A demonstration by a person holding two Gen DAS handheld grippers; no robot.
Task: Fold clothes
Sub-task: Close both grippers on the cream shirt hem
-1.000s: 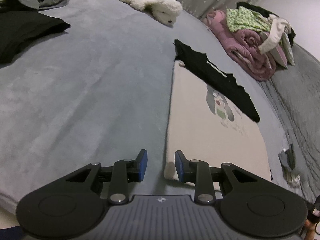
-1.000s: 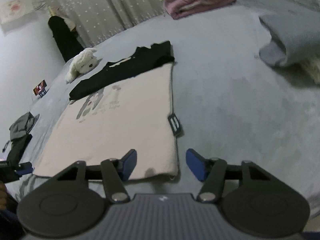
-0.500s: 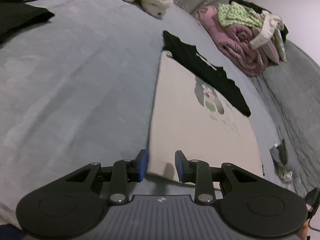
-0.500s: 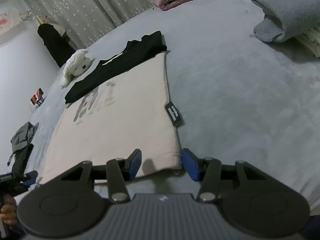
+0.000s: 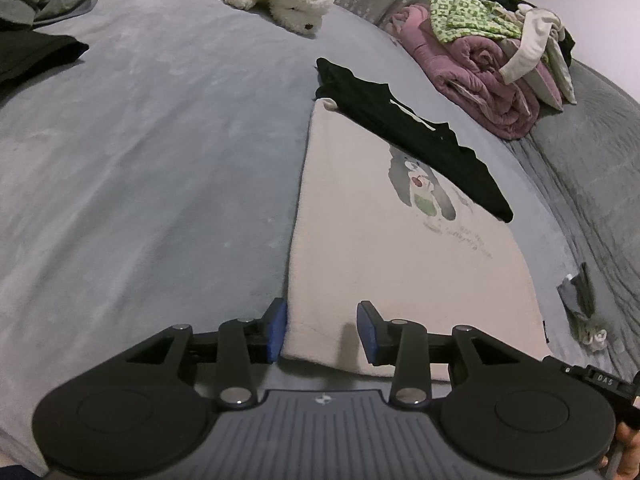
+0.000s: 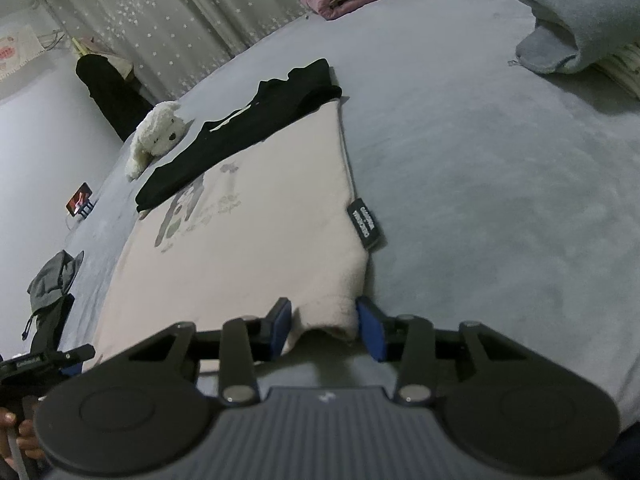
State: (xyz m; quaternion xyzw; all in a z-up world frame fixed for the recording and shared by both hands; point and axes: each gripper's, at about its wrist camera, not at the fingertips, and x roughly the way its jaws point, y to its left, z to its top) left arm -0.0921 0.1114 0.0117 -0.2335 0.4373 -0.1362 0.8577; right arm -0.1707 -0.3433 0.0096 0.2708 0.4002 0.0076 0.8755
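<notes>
black side label [image 6: 365,224], right view only

**Twin black handheld grippers, blue-padded**

Left gripper [image 5: 322,330]: matte black, two round discs flanking a ribbed grey centre plate with a small pale emblem. Angular black linkage arms, pinned with silver screw heads. Blue pads [image 5: 277,330] lining the inner faces of the jaws. Right gripper [image 6: 325,328]: same build, same ribbed plate, silver pins, blue pads [image 6: 372,330]. White lettering on a black bar at the frame edge, too small to read fully.
</notes>
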